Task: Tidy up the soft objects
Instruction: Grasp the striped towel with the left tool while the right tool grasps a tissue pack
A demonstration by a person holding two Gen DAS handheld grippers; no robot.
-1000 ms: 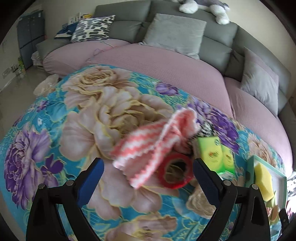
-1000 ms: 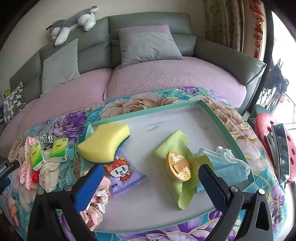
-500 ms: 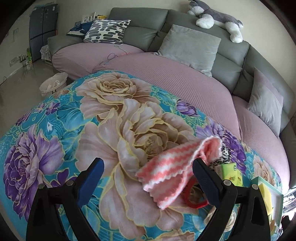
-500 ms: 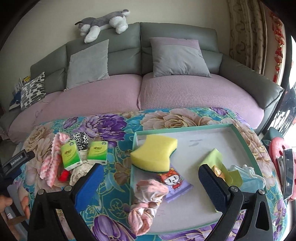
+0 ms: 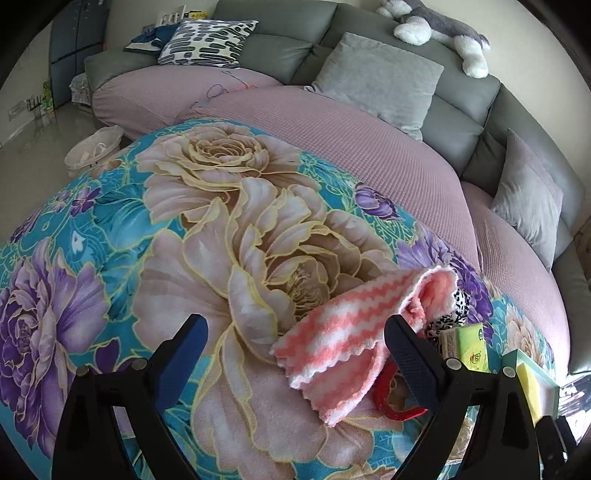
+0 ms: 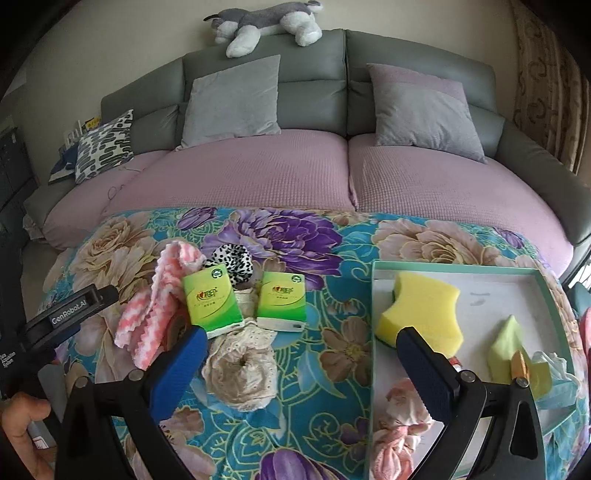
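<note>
A pink-and-white striped cloth (image 5: 354, 332) lies folded on the floral tablecloth, just ahead of my open, empty left gripper (image 5: 295, 354); it also shows in the right wrist view (image 6: 159, 310). Beside it lie a red ring (image 5: 391, 398), a leopard-print scrunchie (image 6: 232, 262), two green tissue packs (image 6: 212, 302) (image 6: 282, 301) and a cream lace scrunchie (image 6: 242, 365). My right gripper (image 6: 299, 369) is open and empty above the cloth between the lace scrunchie and the green-rimmed tray (image 6: 461, 267). The tray holds a yellow sponge (image 6: 424, 314), a pink scrunchie (image 6: 402, 406) and a green cloth (image 6: 509, 343).
A grey sofa with a mauve cover (image 6: 295, 173) and cushions curves behind the table. A plush husky (image 6: 266, 22) lies on the sofa back. A small white basket (image 5: 94, 149) stands on the floor at left. The left gripper's body (image 6: 66, 317) shows at the left edge.
The left gripper has drawn back and left from the striped cloth, which now sits further right. The right gripper has swung left off the tray, toward the tissue packs and lace scrunchie.
</note>
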